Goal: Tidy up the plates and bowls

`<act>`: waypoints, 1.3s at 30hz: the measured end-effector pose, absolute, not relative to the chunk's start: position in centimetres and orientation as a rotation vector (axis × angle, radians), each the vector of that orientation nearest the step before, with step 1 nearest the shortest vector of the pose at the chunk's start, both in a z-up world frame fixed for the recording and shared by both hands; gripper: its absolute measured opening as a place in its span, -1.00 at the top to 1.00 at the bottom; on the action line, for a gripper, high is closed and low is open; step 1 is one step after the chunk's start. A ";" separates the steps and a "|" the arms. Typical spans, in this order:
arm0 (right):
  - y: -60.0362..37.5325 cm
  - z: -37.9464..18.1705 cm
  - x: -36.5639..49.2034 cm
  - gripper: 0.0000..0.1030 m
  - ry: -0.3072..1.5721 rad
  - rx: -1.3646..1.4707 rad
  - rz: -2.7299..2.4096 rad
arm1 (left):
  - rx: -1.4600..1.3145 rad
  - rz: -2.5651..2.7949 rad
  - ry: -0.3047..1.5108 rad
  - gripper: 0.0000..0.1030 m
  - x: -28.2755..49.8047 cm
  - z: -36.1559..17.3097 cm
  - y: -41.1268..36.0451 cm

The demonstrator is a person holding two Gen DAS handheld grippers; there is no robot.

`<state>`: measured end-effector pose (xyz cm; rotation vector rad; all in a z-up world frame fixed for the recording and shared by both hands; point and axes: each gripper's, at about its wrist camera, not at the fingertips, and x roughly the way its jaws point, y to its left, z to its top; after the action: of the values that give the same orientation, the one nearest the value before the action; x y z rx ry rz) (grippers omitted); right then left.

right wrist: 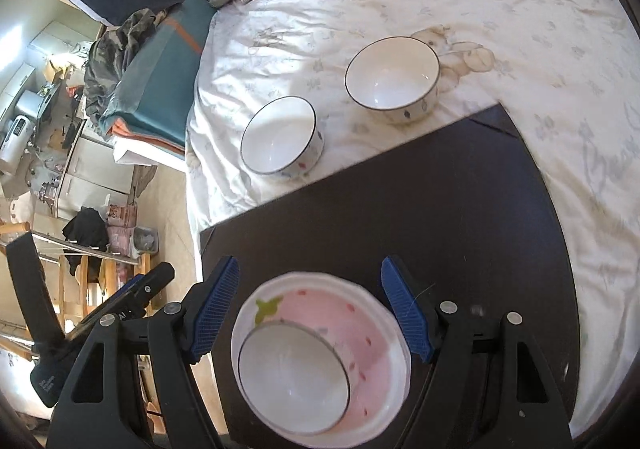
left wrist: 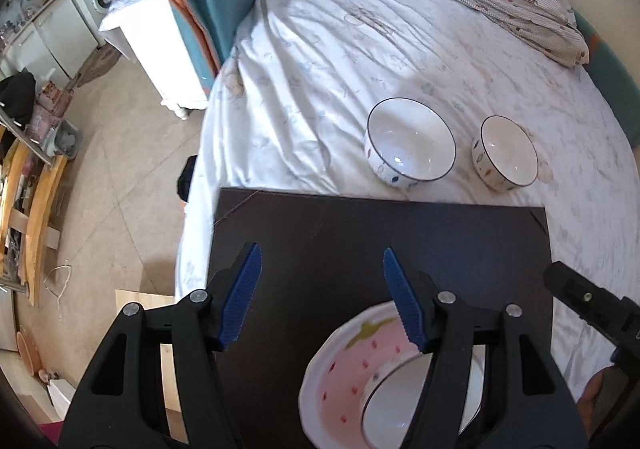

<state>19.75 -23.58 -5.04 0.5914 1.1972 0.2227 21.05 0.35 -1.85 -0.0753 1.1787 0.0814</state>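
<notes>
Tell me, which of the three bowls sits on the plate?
The bowl inside the pink strawberry plate on the dark board; the other two bowls stand on the bedsheet.

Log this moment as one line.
left gripper: open, empty | right gripper: open, empty | bowl: in strawberry plate on dark board | two bowls: on bed

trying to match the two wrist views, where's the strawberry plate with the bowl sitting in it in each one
Left wrist view: the strawberry plate is at the bottom, right of centre, partly hidden behind the left claw's right finger, on the dark board.
Right wrist view: the strawberry plate is at bottom centre, below the right claw's open fingers.
Shared landmark: the two loose bowls on the bedsheet beyond the dark board's far edge.
</notes>
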 end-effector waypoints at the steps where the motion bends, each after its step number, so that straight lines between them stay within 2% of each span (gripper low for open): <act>1: -23.7 -5.3 20.3 -0.48 1.204 0.599 0.222 | -0.080 0.077 1.190 -0.17 21.7 -2.2 0.2; 6: -23.3 -7.7 23.5 -0.48 1.270 0.612 0.203 | -0.082 0.075 1.230 -0.17 24.9 -4.1 0.0; 16: -23.4 -12.8 28.2 -0.47 1.282 0.852 0.234 | -0.194 0.108 1.276 -0.17 30.4 -7.8 1.4; 20: -22.5 -13.9 30.0 -0.16 1.285 0.890 0.257 | -0.203 0.073 1.260 -0.15 33.0 -9.1 0.8; 28: -21.0 -16.1 33.6 -0.10 1.318 0.899 0.210 | -0.146 0.055 1.299 -0.14 36.8 -11.5 -0.5; 31: -20.4 -16.9 34.4 0.12 1.357 0.888 0.197 | -0.115 0.056 1.333 -0.10 38.0 -12.9 -1.0; 35: -20.0 -17.8 35.1 0.15 1.391 0.844 0.183 | -0.045 0.066 1.329 -0.07 38.8 -14.1 -1.7; 37: -20.0 -18.2 35.2 0.15 1.405 0.843 0.182 | -0.044 0.046 1.357 0.18 39.3 -15.0 -2.0; 39: -19.8 -18.5 35.4 0.15 1.418 0.822 0.173 | -0.024 0.048 1.364 0.18 39.4 -15.4 -2.4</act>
<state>35.39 -19.85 -18.53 0.8221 1.4177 0.1726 39.42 -2.40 -15.41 -0.0239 1.3636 0.0479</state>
